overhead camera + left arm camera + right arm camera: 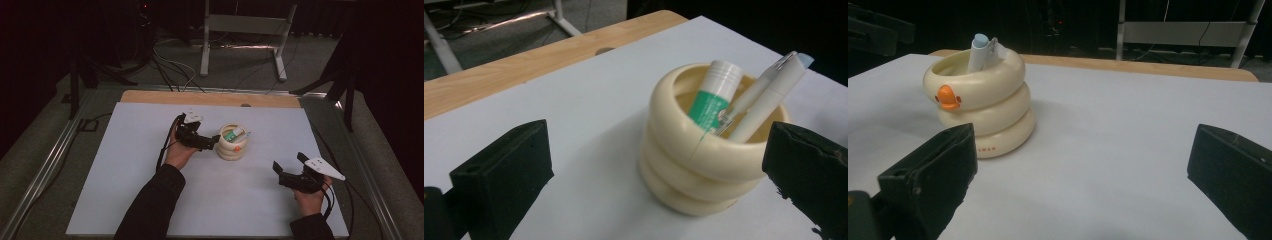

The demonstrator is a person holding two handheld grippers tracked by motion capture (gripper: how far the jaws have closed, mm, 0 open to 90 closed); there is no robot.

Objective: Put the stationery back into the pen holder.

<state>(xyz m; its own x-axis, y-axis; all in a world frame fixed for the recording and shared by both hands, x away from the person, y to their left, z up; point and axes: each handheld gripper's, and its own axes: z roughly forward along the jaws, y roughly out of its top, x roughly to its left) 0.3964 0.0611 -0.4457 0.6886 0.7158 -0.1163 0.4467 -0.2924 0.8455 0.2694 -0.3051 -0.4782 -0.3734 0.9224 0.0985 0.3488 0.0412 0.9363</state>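
Observation:
A cream ringed pen holder [233, 143] [696, 160] [982, 102] with an orange duck beak stands near the middle of the white table top [150, 145]. Inside it stand a green-and-white glue stick [713, 97] and a white pen [764, 97] [979, 51] leaning right. My left gripper [214, 142] [659, 175] sits just left of the holder, open, nothing between its fingers. My right gripper [289, 164] [1083, 175] rests open at the front right, well apart from the holder, empty.
A wooden strip [210, 98] borders the table's far edge. Beyond it are a white metal frame [245, 35] and cables on the floor [170, 65]. Metal rails run along both table sides. Bare white surface lies between the grippers.

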